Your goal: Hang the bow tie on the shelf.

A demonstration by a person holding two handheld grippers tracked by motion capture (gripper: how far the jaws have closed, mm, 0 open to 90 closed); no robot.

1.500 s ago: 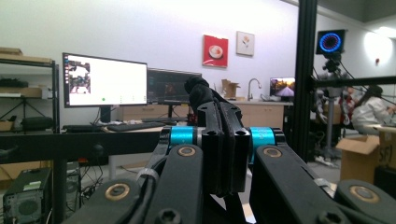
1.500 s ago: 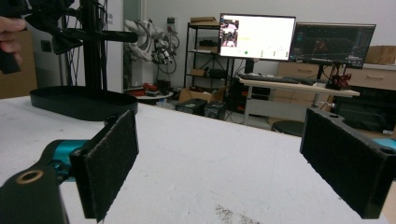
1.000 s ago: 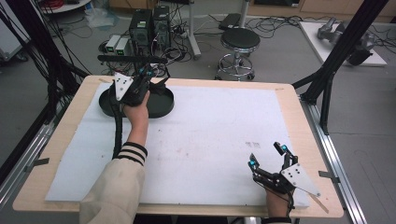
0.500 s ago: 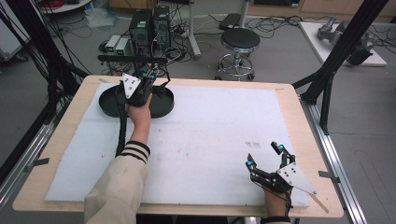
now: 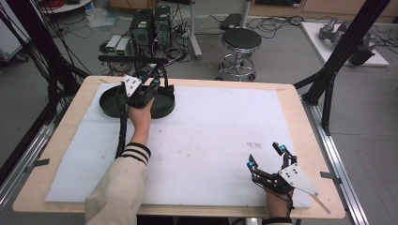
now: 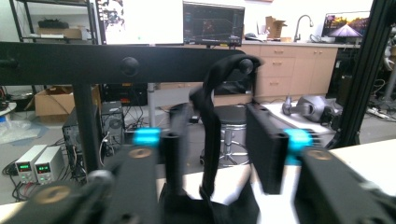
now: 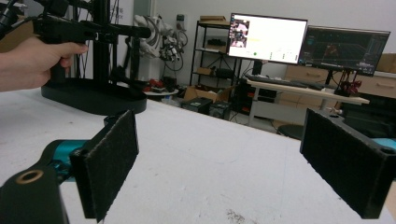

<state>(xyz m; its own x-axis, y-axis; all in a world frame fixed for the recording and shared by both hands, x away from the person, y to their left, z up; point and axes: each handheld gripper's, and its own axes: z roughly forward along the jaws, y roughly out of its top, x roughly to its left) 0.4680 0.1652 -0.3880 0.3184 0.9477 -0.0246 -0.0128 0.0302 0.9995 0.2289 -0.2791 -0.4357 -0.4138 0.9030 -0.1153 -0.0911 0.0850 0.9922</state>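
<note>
A black stand with an oval base [image 5: 110,105] and a horizontal bar [image 5: 131,59] sits at the table's far left. A limp black strap [image 6: 208,126] hangs from a peg on it. My left gripper [image 5: 157,78] is held at the stand, and its jaws have just been opening. In the left gripper view the strap hangs between the gripper's [image 6: 220,119] parted pads with a gap on each side. My right gripper [image 5: 266,155] rests at the near right of the white mat, open, with nothing between its pads [image 7: 112,158].
The white foam mat [image 5: 211,131] covers most of the wooden table. In the right gripper view the stand's base [image 7: 93,98] and the left hand [image 7: 32,60] sit far off to the left. A stool [image 5: 241,42] and computer boxes [image 5: 150,23] stand on the floor beyond the table.
The left hand has edged slightly to the right at the stand. The right gripper has kept still.
</note>
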